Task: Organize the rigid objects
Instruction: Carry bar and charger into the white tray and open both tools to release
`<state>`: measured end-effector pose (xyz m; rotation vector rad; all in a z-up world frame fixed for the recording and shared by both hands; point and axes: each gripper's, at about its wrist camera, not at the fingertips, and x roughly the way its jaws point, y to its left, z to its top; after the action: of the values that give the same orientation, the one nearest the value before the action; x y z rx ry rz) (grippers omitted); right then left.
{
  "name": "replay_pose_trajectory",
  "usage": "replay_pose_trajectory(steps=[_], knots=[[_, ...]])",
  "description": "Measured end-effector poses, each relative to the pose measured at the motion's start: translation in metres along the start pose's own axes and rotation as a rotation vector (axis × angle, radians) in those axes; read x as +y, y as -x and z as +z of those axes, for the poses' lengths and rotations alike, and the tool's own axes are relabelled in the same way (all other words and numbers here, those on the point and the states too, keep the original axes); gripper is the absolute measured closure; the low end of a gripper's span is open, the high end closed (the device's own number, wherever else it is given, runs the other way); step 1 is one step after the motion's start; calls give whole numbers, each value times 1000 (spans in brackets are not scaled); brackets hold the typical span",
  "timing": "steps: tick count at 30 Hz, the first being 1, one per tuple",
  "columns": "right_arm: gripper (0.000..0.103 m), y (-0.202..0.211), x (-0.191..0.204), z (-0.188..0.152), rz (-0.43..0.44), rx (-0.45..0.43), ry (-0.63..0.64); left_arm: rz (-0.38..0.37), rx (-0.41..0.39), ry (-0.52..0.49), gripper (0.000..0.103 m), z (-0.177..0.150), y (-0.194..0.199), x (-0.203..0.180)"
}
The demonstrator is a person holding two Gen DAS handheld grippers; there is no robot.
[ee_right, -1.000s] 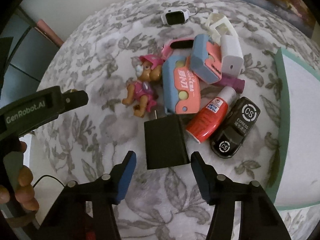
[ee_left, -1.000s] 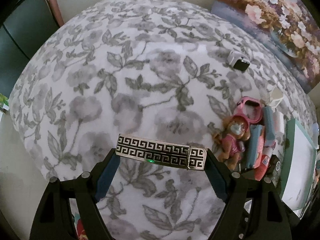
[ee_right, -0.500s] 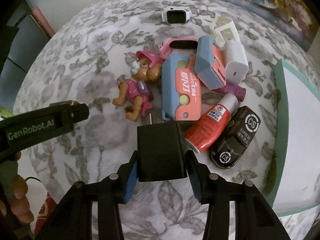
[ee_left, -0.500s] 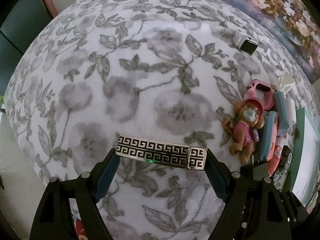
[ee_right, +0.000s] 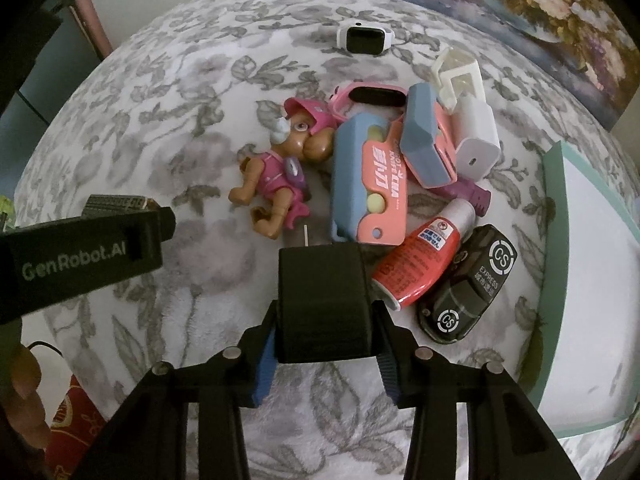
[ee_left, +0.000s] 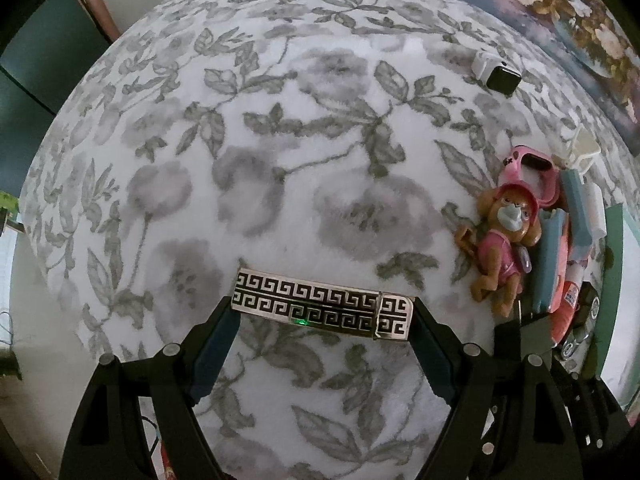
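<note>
- Right wrist view: we see a shallow green-rimmed tray (ee_right: 554, 216) at the right edge of the table, and the part of its pale floor that shows holds nothing.
- The table wears a white cloth with grey flowers (ee_right: 168, 92); a flower painting (ee_right: 520, 12) leans at the far right, and a dark cabinet stands at the far left.
- On the cloth left of the tray lies a heap: a pink toy dog (ee_right: 280, 172), a blue-and-pink case (ee_right: 368, 184), a second blue-and-pink piece (ee_right: 426, 136), a white charger (ee_right: 478, 140), a white plastic clip (ee_right: 460, 72), a pink watch band (ee_right: 372, 96), a red tube (ee_right: 424, 256) and a black car-shaped toy (ee_right: 466, 284).
- A white smartwatch (ee_right: 366, 38) lies apart at the far side.
- Our right gripper (ee_right: 326, 316) has just been closing, and its blue pads now press both sides of the black power adapter (ee_right: 324, 296), which sits at the near edge of the heap, touching the red tube, prongs pointing far.
- Left wrist view: our left gripper (ee_left: 322, 312) holds a silver bar with a black key pattern (ee_left: 320, 304) crosswise between widely spread fingers (ee_left: 214, 344), one end at each pad, over bare cloth left of the heap.
- We see a hand (ee_right: 24, 400) at the near left edge of the right wrist view.
</note>
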<state>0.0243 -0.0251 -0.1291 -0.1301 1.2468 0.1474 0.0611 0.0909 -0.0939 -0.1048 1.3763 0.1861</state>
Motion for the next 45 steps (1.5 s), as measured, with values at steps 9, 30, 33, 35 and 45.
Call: replay_pose_trajectory(steps=[9,30,33,35,45], knots=[[58,29,-40,2,258,-26,-149,40,-87,10,19,3,30,-6],[58,106,-210,-3,30,-231,-480,15,-206,-238,19,16,103,-132],[58,107,-238,-8,-16,-228,-523,-19,-203,-283,19,15,107,-162],[58,109,-255,-13,-45,-229,-546,-31,-202,-321,19,13,107,-183],[58,112,-334,-42,-154,-212,-700,-96,-180,-497,19,-3,102,-286]])
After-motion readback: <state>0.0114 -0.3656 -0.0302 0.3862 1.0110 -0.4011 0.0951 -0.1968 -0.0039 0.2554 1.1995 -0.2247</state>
